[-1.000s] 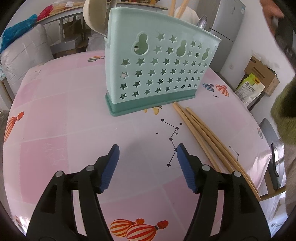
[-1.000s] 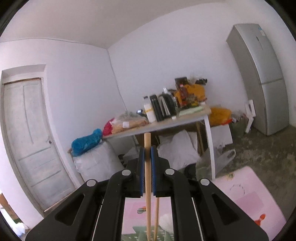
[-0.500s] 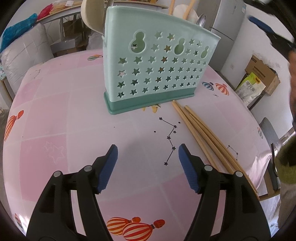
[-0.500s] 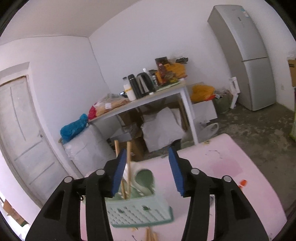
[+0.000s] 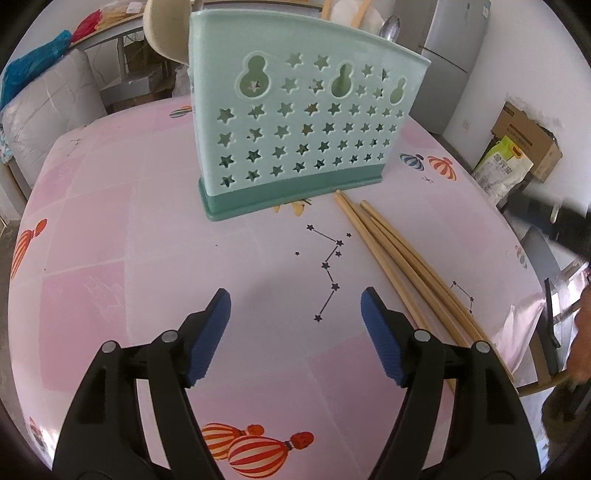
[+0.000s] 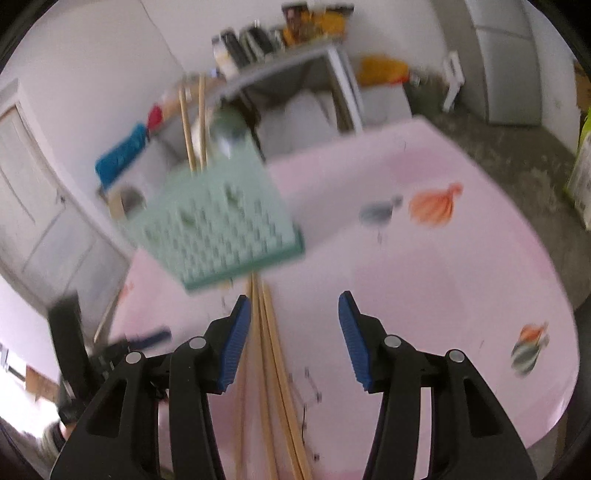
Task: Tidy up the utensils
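Note:
A mint-green utensil holder (image 5: 295, 140) with star cut-outs stands on the pink table (image 5: 110, 221). A cream spoon (image 5: 166, 33), a metal spoon (image 5: 391, 27) and two upright chopsticks (image 6: 190, 122) stick out of it. Several long wooden chopsticks (image 5: 399, 258) lie on the table from its right base towards the near edge. My left gripper (image 5: 295, 310) hovers in front of the holder, left of them; its jaws are opening, nothing between them. My right gripper (image 6: 293, 314) is open above the lying chopsticks (image 6: 269, 350), which run just inside its left finger. The holder (image 6: 221, 221) is blurred.
A grey fridge (image 5: 454, 33), a cardboard box (image 5: 528, 136) and a yellow-green bag (image 5: 506, 162) stand beyond the table's right side. A cluttered side table (image 6: 288, 48) and white sacks sit behind. A chair (image 5: 550, 325) stands at the table's right edge.
My right gripper let go of the upright chopstick, opened, then dropped and tipped down over the lying chopsticks. My left gripper's jaws spread a little wider; it stayed in place.

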Motion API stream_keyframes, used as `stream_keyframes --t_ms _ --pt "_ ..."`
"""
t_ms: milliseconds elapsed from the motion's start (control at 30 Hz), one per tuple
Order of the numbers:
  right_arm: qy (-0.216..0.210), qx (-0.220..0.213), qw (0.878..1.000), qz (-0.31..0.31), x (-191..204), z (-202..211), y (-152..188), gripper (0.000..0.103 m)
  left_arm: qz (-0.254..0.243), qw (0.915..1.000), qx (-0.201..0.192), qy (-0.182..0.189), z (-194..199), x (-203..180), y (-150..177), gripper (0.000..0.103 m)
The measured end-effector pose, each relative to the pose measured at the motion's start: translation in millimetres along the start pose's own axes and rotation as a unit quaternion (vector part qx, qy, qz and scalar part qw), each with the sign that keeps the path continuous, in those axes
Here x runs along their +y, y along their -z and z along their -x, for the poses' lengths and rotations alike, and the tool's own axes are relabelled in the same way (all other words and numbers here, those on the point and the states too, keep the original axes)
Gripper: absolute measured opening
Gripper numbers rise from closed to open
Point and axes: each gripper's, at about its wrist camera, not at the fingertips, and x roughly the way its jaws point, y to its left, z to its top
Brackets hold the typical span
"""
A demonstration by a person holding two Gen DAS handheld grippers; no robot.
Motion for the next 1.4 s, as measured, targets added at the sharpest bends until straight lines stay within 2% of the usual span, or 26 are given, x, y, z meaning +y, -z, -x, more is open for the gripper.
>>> stream_keyframes --t_ms 167,500,733,1067,1167,1400 --pt "0.003 0.038 0.999 -0.008 -5 -17 20 0.049 0.003 1.0000 0.008 0.003 -5 -7 -1 0.069" --pt "0.004 0.054 0.998 -0.031 -14 -25 24 0.049 -0.014 0.9996 0.013 0.021 -26 -42 -11 0.069" --pt "0.002 0.056 0.997 -0.044 -20 -24 28 0.049 -0.071 0.9972 0.004 -0.026 -37 -61 -12 0.069" --pt "0.000 0.059 0.997 -0.042 -16 -26 29 0.049 -0.079 0.9955 0.004 -0.052 -41 -50 -14 0.069" --pt "0.000 0.060 0.997 -0.040 -14 -26 30 0.049 -0.076 0.9960 0.003 -0.047 -37 -41 -12 0.060" --pt "-0.003 0.066 0.997 -0.041 -13 -31 31 0.049 -0.079 0.9957 0.007 -0.047 -23 -29 -5 0.023"
